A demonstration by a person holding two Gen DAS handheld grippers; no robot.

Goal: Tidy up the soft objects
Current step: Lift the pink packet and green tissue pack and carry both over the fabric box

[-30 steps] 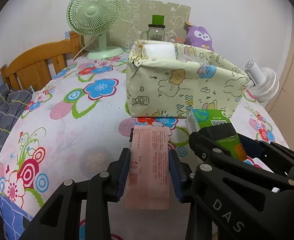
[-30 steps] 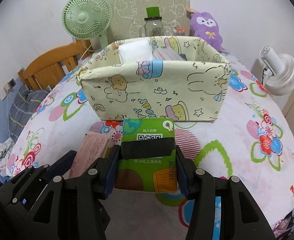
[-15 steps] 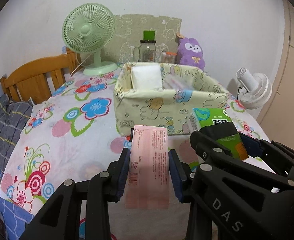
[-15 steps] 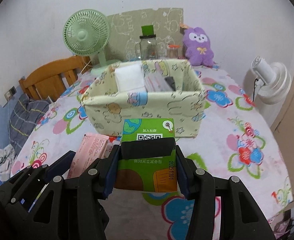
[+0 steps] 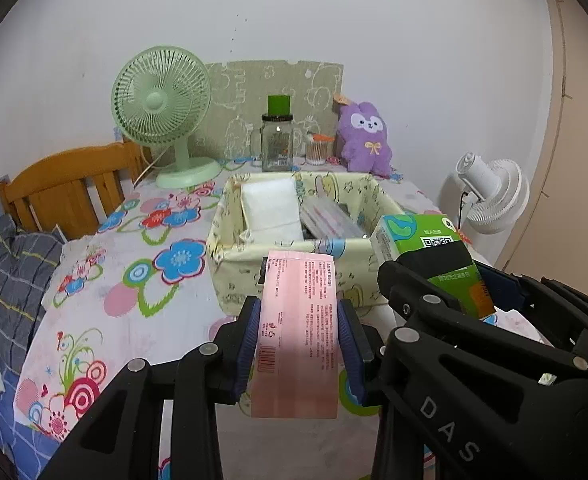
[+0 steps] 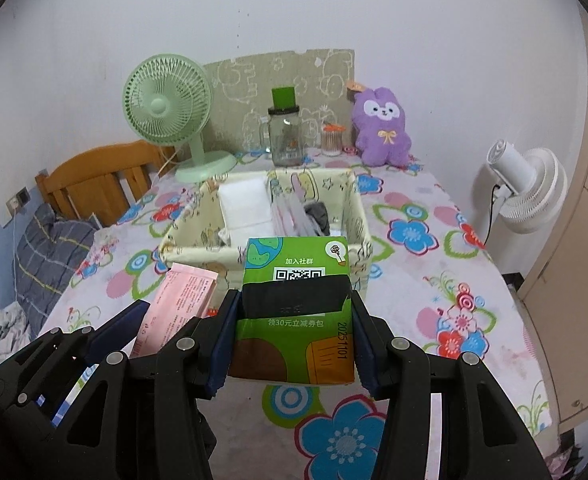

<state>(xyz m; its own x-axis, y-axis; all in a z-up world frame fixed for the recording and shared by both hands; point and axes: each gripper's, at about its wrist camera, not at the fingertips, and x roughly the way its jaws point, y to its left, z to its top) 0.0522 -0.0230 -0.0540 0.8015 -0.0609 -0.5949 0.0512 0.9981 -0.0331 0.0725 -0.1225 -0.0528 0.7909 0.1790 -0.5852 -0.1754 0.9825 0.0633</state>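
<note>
The left gripper [image 5: 299, 350] was clamped on a flat pink printed packet [image 5: 298, 332], held above the floral-clothed counter [image 5: 142, 280], just short of the pale yellow cartoon-print fabric basket [image 6: 198, 254]. The right gripper [image 6: 290, 344] gripped a green soft pack [image 6: 294, 312] beside it. The basket held a white pad [image 6: 246, 208] and what looked like clear-wrapped packets.
</note>
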